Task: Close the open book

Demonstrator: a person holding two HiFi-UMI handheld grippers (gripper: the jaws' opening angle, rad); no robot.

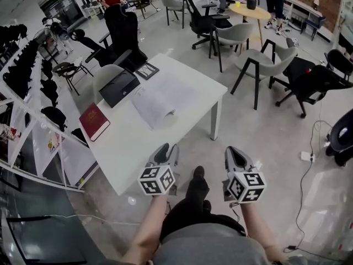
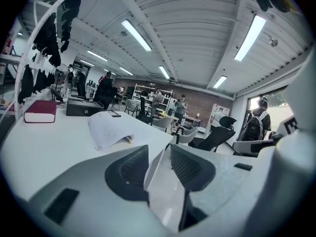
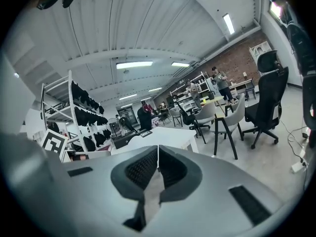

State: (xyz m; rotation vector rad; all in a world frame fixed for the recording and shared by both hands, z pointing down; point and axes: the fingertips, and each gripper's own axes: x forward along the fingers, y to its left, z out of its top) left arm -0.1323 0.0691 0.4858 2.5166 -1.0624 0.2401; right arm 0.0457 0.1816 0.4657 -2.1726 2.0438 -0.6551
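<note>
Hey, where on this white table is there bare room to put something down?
The near end of the table is bare, between the red book, the open book and the near edge. A smaller strip lies right of it. The far left is crowded: black case and a small flat item.

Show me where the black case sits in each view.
Head view: black case, upper centre-left, at the table's far left edge.
Left gripper view: black case, left of centre, just right of the red book.
Right gripper view: black case, small, just left of centre.
Shared landmark: the white table.
</note>
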